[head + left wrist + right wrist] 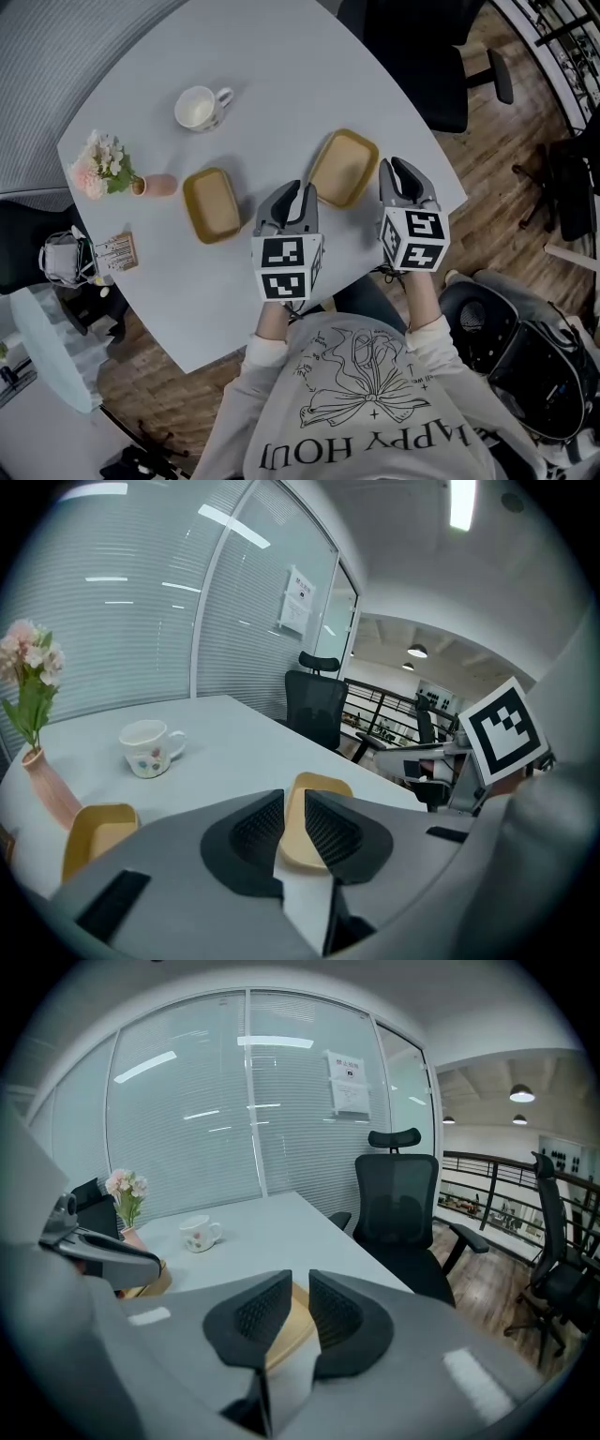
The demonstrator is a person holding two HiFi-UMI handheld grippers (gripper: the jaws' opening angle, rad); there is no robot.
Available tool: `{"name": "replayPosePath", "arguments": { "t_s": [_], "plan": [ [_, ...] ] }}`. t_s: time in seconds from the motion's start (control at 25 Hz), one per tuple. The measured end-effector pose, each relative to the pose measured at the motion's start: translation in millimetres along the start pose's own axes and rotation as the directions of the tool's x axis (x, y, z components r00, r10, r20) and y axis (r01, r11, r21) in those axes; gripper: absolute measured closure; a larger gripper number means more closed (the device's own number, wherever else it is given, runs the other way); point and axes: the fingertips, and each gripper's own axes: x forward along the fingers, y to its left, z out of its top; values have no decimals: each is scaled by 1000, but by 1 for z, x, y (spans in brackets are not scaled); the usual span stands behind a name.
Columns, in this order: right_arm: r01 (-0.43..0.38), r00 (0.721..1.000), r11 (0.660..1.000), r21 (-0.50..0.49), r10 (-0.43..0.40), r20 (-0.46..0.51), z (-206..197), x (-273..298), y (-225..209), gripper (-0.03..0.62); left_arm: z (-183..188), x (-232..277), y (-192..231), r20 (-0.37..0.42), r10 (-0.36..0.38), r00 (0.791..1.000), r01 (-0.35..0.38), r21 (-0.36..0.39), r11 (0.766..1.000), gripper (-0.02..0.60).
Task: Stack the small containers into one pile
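While my left gripper (pixel 298 190) and right gripper (pixel 405 169) hover empty, jaws slightly apart, the shallow yellow plastic tray (pixel 212 204) and its twin tray (pixel 343 167) sit unstacked mid-frame.

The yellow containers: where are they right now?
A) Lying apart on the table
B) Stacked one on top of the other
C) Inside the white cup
A: the left yellow container and the right yellow container lie side by side with bare table between them, neither on top of the other.
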Motion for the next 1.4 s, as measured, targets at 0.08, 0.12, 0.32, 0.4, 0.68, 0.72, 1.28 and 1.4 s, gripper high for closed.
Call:
{"name": "replayPosePath", "arguments": {
  "t_s": [0.08,0.12,0.32,0.4,0.68,0.72,1.28,1.4],
  "plan": [
    [-11,1000,1000,10,11,-11,-4,7,-3,513,-2,8,0,-10,5,1000,-5,-1,1000,505],
    [-18,1000,1000,13,18,-18,-6,10,-4,510,-3,11,0,-16,7,1000,-7,-2,1000,500],
    [-42,997,999,21,44,-58,-17,24,-4,487,-8,28,1,-51,8,999,-8,-6,1000,477],
    [-41,996,999,26,43,-73,-20,29,-5,487,-11,35,1,-65,4,998,-4,-4,1000,472],
    [-38,992,998,43,43,-121,-37,43,-9,486,-24,55,4,-121,-1,993,0,-7,1000,462],
    [-37,991,998,44,42,-129,-41,45,-10,487,-27,57,5,-128,-3,992,2,-6,1000,462],
    [-45,978,997,58,56,-199,-68,67,-13,487,-52,81,9,-205,-18,979,14,-20,1000,462],
    [-52,978,997,55,62,-199,-69,69,-12,487,-57,85,10,-222,-11,975,8,-15,1000,462]
  ]
}}
